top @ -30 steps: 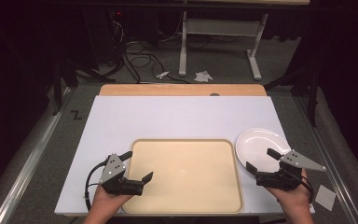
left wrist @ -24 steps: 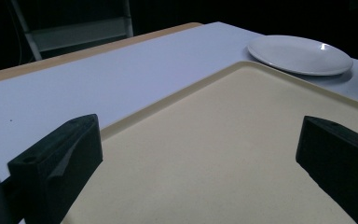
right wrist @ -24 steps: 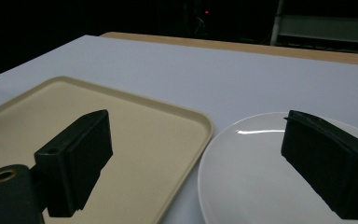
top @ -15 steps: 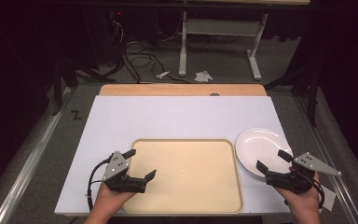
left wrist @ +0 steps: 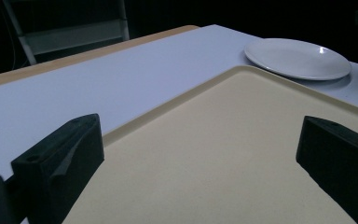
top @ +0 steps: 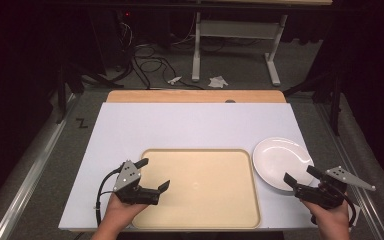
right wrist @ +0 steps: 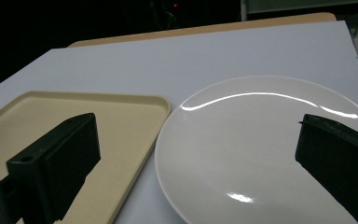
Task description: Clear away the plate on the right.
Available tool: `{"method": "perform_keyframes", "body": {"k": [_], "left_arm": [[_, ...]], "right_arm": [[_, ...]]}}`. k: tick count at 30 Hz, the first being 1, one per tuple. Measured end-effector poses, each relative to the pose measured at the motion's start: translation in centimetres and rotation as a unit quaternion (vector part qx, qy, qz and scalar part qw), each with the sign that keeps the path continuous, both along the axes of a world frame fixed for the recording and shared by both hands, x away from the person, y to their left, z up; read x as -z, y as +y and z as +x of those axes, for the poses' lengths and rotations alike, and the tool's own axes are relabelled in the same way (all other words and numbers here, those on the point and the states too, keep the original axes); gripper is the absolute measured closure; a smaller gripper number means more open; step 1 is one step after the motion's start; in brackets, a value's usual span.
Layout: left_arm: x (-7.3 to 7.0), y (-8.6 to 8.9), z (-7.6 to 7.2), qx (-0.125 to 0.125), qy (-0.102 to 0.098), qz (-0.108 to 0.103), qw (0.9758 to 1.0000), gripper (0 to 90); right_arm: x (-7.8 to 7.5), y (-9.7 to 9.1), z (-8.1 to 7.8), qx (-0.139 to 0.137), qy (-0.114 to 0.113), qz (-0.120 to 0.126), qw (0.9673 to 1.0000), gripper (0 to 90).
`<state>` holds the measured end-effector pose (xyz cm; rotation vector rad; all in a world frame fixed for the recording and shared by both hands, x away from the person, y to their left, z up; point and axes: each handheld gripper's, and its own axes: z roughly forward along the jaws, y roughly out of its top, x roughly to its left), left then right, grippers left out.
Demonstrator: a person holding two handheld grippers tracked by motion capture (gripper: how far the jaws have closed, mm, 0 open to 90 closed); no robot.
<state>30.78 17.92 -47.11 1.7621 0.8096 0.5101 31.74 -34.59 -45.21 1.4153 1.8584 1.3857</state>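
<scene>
- Dark, dimly lit room beyond the bench [top: 190,125], white-topped with a wooden far edge.
- Grey carpeted floor [top: 240,70] with tangled black cables [top: 140,55].
- 2 crumpled paper scraps [top: 218,81].
- White table frame [top: 235,30] behind.

A lab or recording studio is indicated, not a home. A white-topped counter [top: 190,127] with a wooden far edge is set on grey carpet in a darkened room. Black drapes or dark walls are seen on all sides. Loose cables [top: 145,55] are coiled on the floor behind the counter, beside the metal legs of a height-adjustable desk frame [top: 240,45]. A small red indicator light [top: 126,14] is noted in the dark. Crumpled paper scraps [top: 218,81] lie on the carpet.
</scene>
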Motion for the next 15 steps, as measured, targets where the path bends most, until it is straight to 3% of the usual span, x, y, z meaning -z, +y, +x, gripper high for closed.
{"method": "perform_keyframes", "body": {"k": [10, 14, 15], "left_arm": [[0.0, -0.6, 0.5, 0.008, -0.003, -0.001, 1.0000, 1.6], [0.0, -0.9, 0.6, 0.012, -0.005, -0.001, 0.9999, 1.6], [0.0, -1.1, 0.7, 0.013, -0.005, -0.001, 0.9999, 1.6]], "right_arm": [[1.6, -3.1, 0.1, 0.033, 0.048, 0.053, 0.9969, 0.6], [2.0, -3.8, -0.1, 0.042, 0.063, 0.072, 0.9945, 0.6], [2.2, -4.2, -0.2, 0.047, 0.073, 0.087, 0.9924, 0.6]]}}
